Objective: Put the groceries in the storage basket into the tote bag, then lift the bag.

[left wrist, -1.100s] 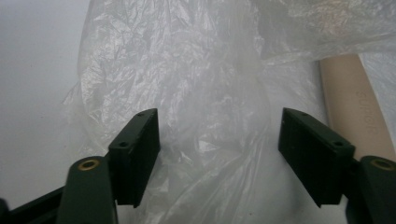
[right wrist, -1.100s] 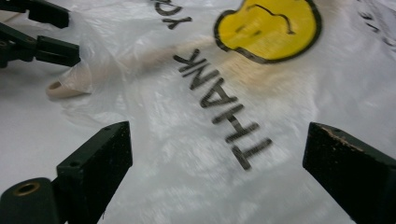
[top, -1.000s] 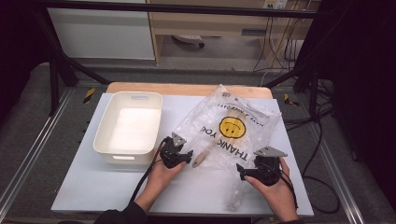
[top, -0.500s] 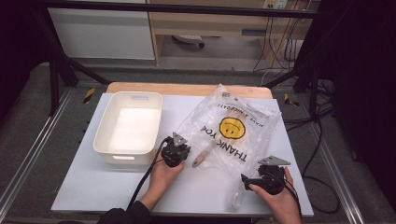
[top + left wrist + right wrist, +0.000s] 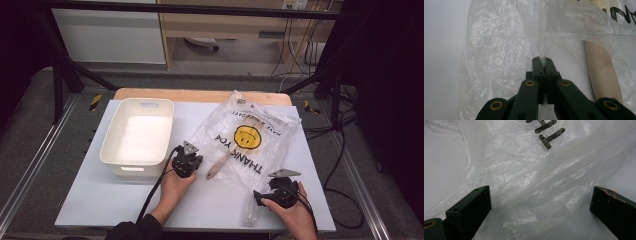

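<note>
Clear, crinkled plastic bag (image 5: pixel 248 145) with yellow smiley print, lying flat on the white table (image 5: pixel 100 195) right of the white plastic tub (image 5: pixel 137 137): judged light, limp and slippery, best pinched at an edge fold. Left gripper (image 5: pixel 543 61) just closed, clamping a film pleat; right gripper (image 5: pixel 540 202) gaping wide over the bag's near corner, gripping nothing. Pinch confirmed in left gripper view, along with the pale wooden handle (image 5: pixel 605 72) inside; high view alone placing bag against tub.
</note>
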